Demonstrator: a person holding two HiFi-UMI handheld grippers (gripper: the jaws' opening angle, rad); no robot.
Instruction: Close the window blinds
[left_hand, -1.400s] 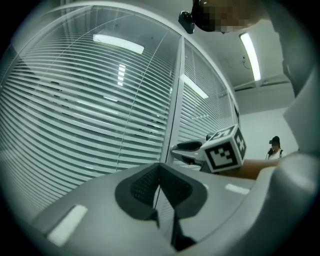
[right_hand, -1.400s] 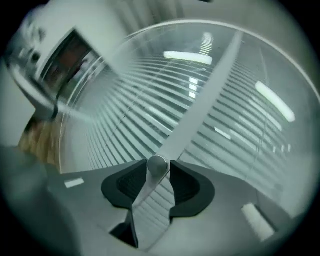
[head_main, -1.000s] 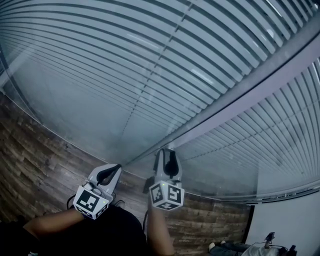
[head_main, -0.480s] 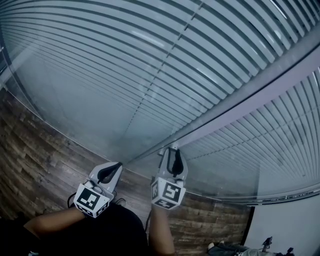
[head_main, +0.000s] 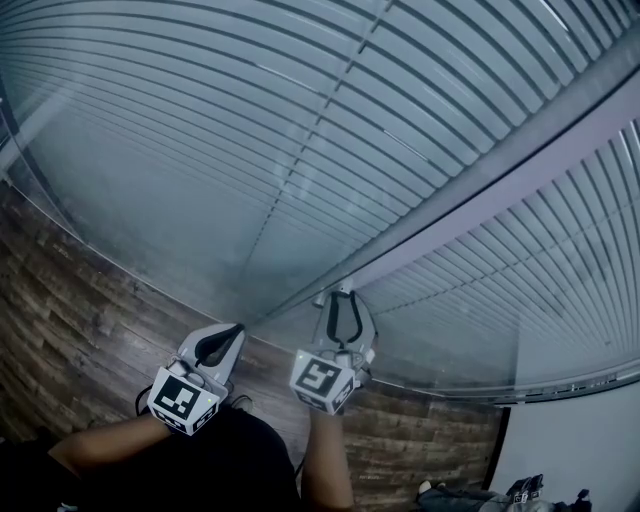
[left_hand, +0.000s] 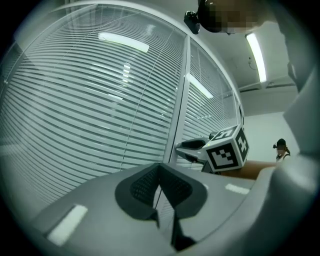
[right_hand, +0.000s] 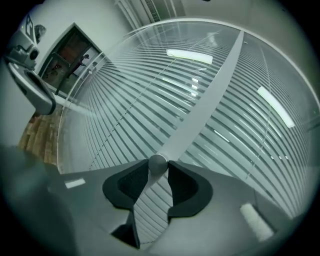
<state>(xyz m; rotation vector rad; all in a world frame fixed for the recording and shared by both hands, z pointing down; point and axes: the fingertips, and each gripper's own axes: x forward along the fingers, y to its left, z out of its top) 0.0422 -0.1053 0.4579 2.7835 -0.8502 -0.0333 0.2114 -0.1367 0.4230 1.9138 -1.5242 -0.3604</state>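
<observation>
Slatted window blinds (head_main: 250, 120) hang behind glass panes on both sides of a grey frame post (head_main: 480, 190). A small round knob (right_hand: 158, 164) sits at the foot of that post. My right gripper (head_main: 343, 296) reaches up to it and is shut on the knob, its dark pads (right_hand: 130, 185) pressing on either side. My left gripper (head_main: 232, 331) hangs lower left, away from the glass, shut with its tips together and nothing held (left_hand: 160, 167). In the left gripper view the right gripper's marker cube (left_hand: 227, 150) shows beside the post.
Wooden floor (head_main: 90, 310) runs along the base of the glass. A white wall (head_main: 570, 440) stands at the lower right. A dark doorway (right_hand: 70, 55) lies beyond the panes at the left. A person (left_hand: 281, 147) is far off at the right.
The right gripper's jaws have closed from wide apart onto the knob, and its marker cube has twisted and shifted slightly left. The left gripper has stayed put.
</observation>
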